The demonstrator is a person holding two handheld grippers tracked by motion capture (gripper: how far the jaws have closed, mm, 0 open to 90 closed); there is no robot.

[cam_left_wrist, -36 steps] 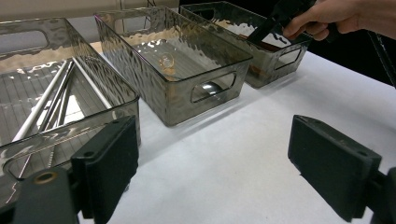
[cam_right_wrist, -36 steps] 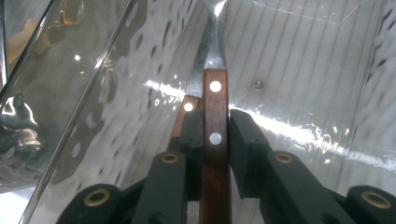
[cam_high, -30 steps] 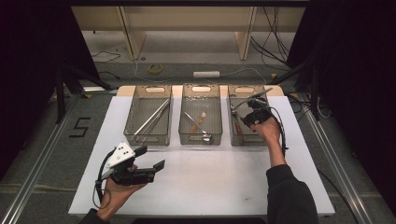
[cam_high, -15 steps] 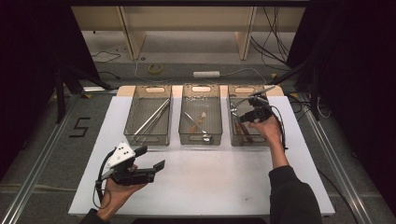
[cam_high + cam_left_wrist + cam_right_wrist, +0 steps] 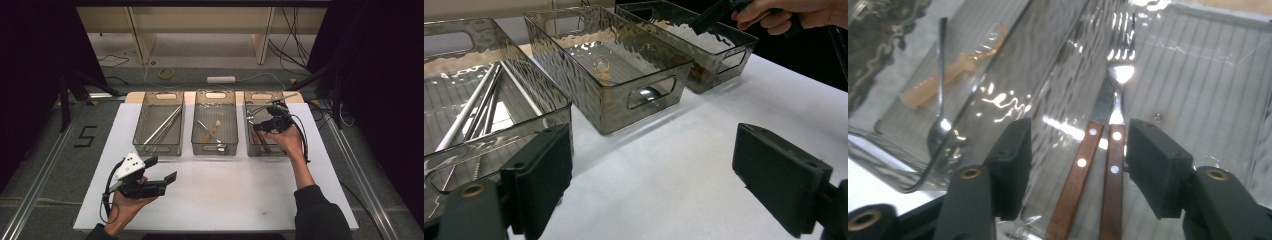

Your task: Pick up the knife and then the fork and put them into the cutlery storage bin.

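Note:
Three smoky clear bins stand in a row at the back of the white table [image 5: 240, 195]. In the right bin [image 5: 250, 95] lie a fork [image 5: 1120, 75] and a knife [image 5: 1075, 175], both with wooden handles. My right gripper [image 5: 1083, 160] is open and hangs low over that bin [image 5: 256, 126], with one jaw on each side of the two handles and touching neither. My left gripper [image 5: 162, 169] is open with nothing in it and is held over the table's front left. Between its jaws [image 5: 654, 170] there is only bare white table.
The middle bin [image 5: 215, 95] holds a metal spoon [image 5: 940, 90] and an orange plastic spoon [image 5: 955, 67]. Long metal rods [image 5: 471, 107] lie in the left bin [image 5: 162, 96]. White table stretches in front of the bins. Cables and shelf legs lie beyond the far edge.
The right hand has shifted very slightly over the right bin. The left gripper has stayed where it was.

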